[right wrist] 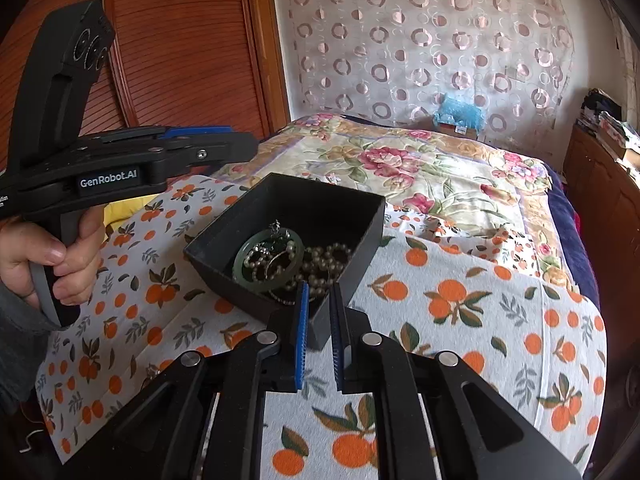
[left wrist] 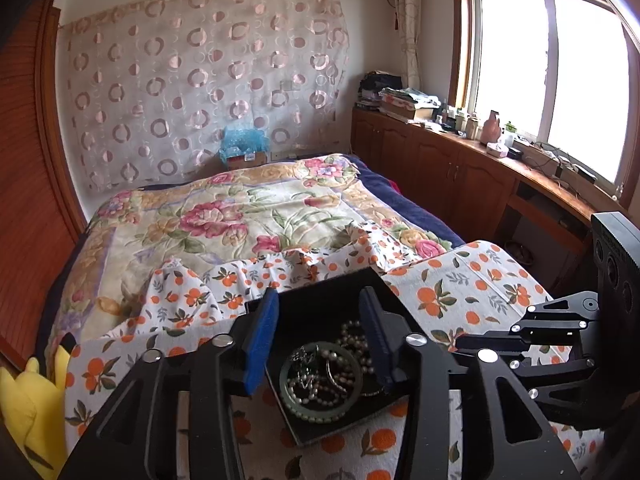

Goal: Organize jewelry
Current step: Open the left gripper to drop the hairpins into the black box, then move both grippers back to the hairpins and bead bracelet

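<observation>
**A:** Left wrist view first. What's there?

**B:** A black tray sits on an orange-print cloth spread over a floral bedspread. In the tray lie a green bangle and a tangle of pearl strings. The left gripper hangs over the tray with its blue pads well apart and nothing pinched between them.

**A:** And the other tool?

**B:** The right gripper comes in from the right edge, low beside the tray. From here I cannot tell how its jaws stand.

**A:** Right wrist view, then.

**B:** The same tray, tilted, one corner toward the camera. Bangle and pearls lie together in it. The right gripper has its pads drawn close, a narrow gap left, straddling the tray's near corner wall; whether they press it I cannot tell.

**A:** The left one?

**B:** The left gripper is seen side-on at upper left, held by a hand in a grey sleeve.
</observation>
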Motion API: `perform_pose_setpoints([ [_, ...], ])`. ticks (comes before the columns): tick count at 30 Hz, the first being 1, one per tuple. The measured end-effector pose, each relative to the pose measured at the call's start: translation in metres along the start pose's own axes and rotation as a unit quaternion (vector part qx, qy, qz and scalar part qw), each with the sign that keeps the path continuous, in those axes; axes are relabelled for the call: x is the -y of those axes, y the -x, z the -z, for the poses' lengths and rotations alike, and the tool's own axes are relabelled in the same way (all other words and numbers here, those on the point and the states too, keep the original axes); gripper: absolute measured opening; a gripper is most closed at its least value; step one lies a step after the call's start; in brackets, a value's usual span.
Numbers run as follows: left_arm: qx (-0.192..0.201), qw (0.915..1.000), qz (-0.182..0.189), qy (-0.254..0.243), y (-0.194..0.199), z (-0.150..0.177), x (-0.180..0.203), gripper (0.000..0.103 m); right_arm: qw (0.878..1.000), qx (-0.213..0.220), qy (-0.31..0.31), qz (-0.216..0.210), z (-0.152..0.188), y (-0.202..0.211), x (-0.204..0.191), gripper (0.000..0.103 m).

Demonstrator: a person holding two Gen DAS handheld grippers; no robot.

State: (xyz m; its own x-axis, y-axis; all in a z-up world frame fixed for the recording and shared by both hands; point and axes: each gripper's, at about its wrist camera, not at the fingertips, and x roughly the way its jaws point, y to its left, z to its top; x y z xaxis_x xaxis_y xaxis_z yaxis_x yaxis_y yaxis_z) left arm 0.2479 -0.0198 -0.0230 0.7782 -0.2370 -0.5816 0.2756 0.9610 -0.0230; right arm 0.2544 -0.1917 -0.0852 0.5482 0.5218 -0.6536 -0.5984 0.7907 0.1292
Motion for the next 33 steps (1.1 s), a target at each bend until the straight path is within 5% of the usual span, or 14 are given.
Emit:
perform_pose_setpoints([
  [9,-0.007,0.9999,0.004,0.009,0.030,0.037,0.005,0.070,1.000,-0.001,-0.007,0.000,0.031,0.028,-0.013,0.014],
  [12,-0.014,0.9999,0.001,0.009,0.038,0.050,0.008,0.072,1.000,-0.006,-0.007,0.004,0.045,0.032,-0.019,0.023],
  [33,-0.053,0.9981,0.006,0.030,0.084,0.133,0.028,0.074,0.999,-0.040,0.011,-0.002,0.112,0.052,-0.066,0.023],
])
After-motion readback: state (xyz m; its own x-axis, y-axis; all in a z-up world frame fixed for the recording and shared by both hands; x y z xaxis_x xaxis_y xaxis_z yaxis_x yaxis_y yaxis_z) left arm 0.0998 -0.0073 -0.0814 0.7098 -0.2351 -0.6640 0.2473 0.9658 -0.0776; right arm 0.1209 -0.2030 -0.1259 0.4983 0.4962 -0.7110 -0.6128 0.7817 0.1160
